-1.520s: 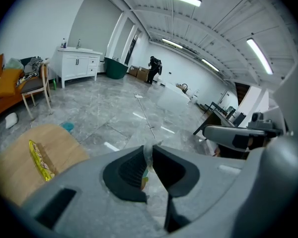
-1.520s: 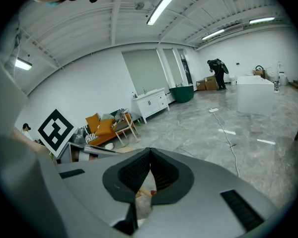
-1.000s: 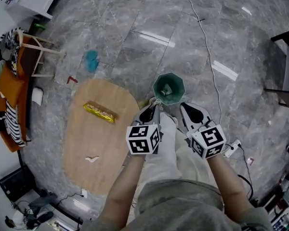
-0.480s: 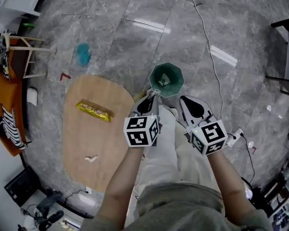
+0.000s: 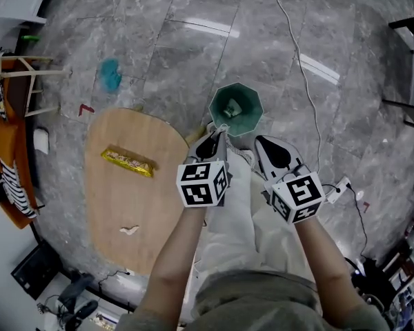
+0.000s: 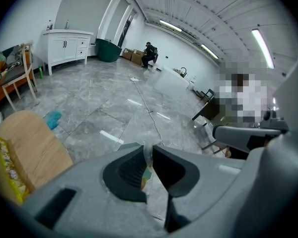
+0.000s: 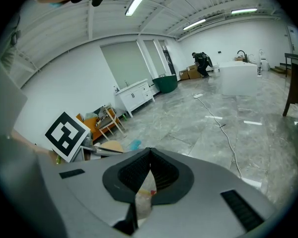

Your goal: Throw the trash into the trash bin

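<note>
A green trash bin (image 5: pixel 248 101) stands open on the grey floor, with some trash lying inside it. My left gripper (image 5: pixel 219 132) is just short of the bin's near rim, shut on a thin clear wrapper (image 6: pixel 147 168) with coloured print. My right gripper (image 5: pixel 258 141) is beside it at the bin's near right edge, shut on a pale crumpled wrapper (image 7: pixel 145 191). On the wooden table (image 5: pixel 117 198) to the left lie a yellow snack wrapper (image 5: pixel 127 161) and a small white scrap (image 5: pixel 130 231).
A blue scrap (image 5: pixel 110 74) lies on the floor beyond the table. A white cable (image 5: pixel 305 81) runs across the floor to the right of the bin. A wooden chair (image 5: pixel 24 81) and an orange seat with clothes stand at the left edge.
The bin and table have slid slightly up and left in the head view. Both grippers keep their wrappers and stay just short of the bin's near rim.
</note>
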Tool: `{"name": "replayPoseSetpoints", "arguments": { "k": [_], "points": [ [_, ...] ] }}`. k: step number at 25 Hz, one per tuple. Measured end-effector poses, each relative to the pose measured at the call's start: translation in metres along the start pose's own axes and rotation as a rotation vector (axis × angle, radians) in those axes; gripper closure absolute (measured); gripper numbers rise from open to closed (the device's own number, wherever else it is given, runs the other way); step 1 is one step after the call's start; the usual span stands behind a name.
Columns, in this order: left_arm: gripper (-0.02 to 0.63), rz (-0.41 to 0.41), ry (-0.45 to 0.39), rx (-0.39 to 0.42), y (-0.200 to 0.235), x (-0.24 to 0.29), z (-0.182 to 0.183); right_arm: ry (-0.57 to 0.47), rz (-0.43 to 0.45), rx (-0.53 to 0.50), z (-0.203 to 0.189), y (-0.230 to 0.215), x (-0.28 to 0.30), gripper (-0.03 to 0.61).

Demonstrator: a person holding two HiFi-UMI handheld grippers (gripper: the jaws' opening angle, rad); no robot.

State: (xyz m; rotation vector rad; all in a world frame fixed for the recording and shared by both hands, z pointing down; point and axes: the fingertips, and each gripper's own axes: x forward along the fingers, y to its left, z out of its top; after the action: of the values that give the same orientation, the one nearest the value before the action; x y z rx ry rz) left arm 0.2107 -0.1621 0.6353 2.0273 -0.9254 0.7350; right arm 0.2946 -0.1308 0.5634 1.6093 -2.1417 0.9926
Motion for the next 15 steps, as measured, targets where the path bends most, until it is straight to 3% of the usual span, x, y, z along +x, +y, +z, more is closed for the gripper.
{"name": "replayPoseSetpoints", "arguments": {
  "k": [15],
  "points": [
    [0.566, -0.001, 0.069, 0.013, 0.010, 0.048, -0.025, 0.025, 0.015, 0.039, -0.022, -0.008, 0.025, 0.569]
  ]
}}
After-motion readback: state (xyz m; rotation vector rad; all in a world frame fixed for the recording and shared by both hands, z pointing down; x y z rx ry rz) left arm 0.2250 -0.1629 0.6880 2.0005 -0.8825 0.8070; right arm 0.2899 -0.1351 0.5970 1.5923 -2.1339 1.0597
